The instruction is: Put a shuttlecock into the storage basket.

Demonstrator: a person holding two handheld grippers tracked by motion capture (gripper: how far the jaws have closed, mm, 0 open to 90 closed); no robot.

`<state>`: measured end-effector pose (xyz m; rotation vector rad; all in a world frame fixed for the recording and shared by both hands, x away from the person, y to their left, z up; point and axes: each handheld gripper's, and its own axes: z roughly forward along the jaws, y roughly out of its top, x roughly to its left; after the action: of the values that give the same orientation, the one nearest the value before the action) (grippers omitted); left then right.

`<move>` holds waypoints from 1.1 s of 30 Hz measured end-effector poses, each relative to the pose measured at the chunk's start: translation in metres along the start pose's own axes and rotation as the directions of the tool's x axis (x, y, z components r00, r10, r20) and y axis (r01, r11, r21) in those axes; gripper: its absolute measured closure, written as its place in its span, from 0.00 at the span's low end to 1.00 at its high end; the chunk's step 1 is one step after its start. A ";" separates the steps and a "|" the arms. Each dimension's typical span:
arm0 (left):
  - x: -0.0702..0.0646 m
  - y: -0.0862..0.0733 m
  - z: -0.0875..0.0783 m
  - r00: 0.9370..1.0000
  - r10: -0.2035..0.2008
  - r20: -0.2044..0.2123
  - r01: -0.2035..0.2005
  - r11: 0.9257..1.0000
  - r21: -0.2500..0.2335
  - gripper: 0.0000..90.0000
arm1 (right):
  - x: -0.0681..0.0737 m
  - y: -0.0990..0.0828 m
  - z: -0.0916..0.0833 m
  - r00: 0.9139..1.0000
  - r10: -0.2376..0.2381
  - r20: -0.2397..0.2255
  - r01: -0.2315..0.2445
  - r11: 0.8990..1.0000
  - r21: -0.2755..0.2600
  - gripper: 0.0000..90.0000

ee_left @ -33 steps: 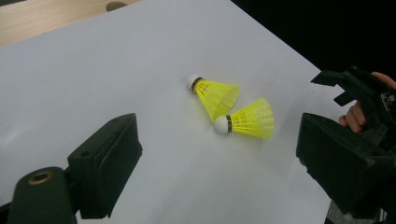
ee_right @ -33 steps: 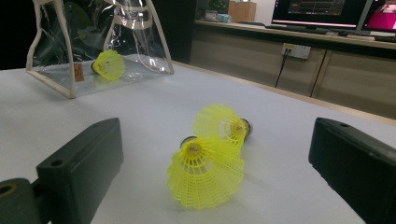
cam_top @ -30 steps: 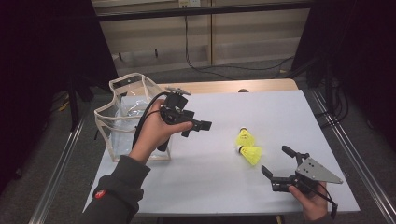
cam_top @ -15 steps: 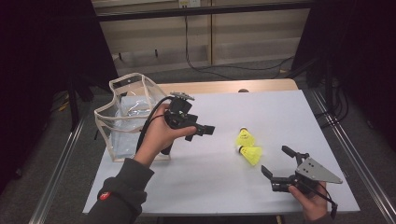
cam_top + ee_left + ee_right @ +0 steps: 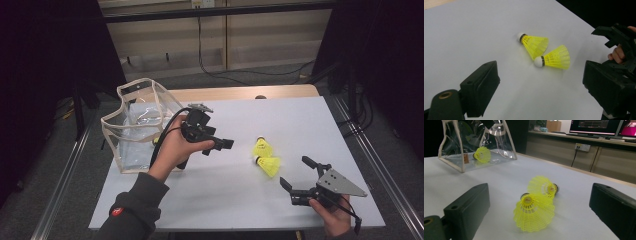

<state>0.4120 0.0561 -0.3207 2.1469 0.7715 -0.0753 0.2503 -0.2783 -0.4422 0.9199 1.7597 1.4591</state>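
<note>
Above the surface (image 5: 240, 200), just right of a clear bag (image 5: 137, 125), the left claw (image 5: 222, 145) is held with its jaws spread and nothing between them, aimed toward two yellow shuttlecocks. In the left claw view these lie touching: one shuttlecock (image 5: 534, 43) with its cork toward the far side, the other (image 5: 555, 58) with its cork against the first one's skirt. Near the front right corner the right claw (image 5: 300, 177) is held low, jaws likewise spread and bare, pointed at the same pair from the opposite side; in the right claw view the near shuttlecock (image 5: 534, 213) is seen skirt-first. Inside the bag a third shuttlecock (image 5: 482, 154) is seen, apparently lying on the bottom.
</note>
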 end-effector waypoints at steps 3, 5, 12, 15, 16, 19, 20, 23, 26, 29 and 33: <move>0.000 -0.001 0.003 1.000 0.005 0.001 -0.005 1.000 0.003 0.15 | 0.000 0.000 0.000 1.000 0.002 0.002 -0.002 1.000 0.002 0.03; -0.001 -0.002 0.005 1.000 0.005 0.010 -0.005 1.000 0.003 0.15 | 0.000 0.000 0.000 1.000 0.001 0.001 -0.001 1.000 0.000 0.03; -0.004 -0.004 0.010 1.000 0.010 0.015 -0.010 1.000 0.005 0.15 | 0.000 0.000 0.000 1.000 -0.001 -0.002 0.001 1.000 -0.001 0.03; -0.004 -0.005 0.011 1.000 0.016 0.017 -0.017 1.000 0.013 0.15 | 0.000 0.000 0.000 1.000 -0.001 -0.002 0.001 1.000 -0.002 0.03; -0.004 -0.005 0.012 1.000 0.018 0.018 -0.018 1.000 0.010 0.15 | 0.000 0.000 0.000 1.000 0.001 -0.001 -0.001 1.000 -0.001 0.03; -0.005 -0.006 0.014 1.000 0.013 0.022 -0.013 1.000 0.008 0.15 | 0.000 0.000 -0.001 1.000 0.001 -0.001 -0.001 1.000 -0.001 0.03; -0.005 -0.006 0.014 1.000 0.015 0.022 -0.015 1.000 0.007 0.15 | 0.000 0.000 -0.001 1.000 0.001 0.000 -0.001 1.000 -0.001 0.03; -0.006 -0.007 0.017 1.000 0.017 0.024 -0.017 1.000 0.008 0.15 | 0.000 0.000 -0.001 1.000 0.002 -0.001 -0.002 1.000 -0.002 0.03; -0.006 -0.009 0.019 0.999 0.021 0.028 -0.021 1.000 0.010 0.15 | 0.000 0.000 -0.001 1.000 0.002 -0.001 -0.002 1.000 -0.001 0.03; -0.007 -0.010 0.021 0.999 0.024 0.032 -0.025 1.000 0.011 0.15 | 0.000 0.000 -0.001 1.000 0.002 -0.001 -0.002 1.000 -0.001 0.03; -0.008 -0.011 0.025 0.999 0.029 0.033 -0.030 0.999 0.013 0.15 | 0.000 0.000 -0.001 1.000 0.002 -0.001 -0.002 1.000 -0.001 0.03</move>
<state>0.4044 0.0393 -0.3421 2.1637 0.7217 -0.1005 0.2499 -0.2787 -0.4417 0.9202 1.7591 1.4621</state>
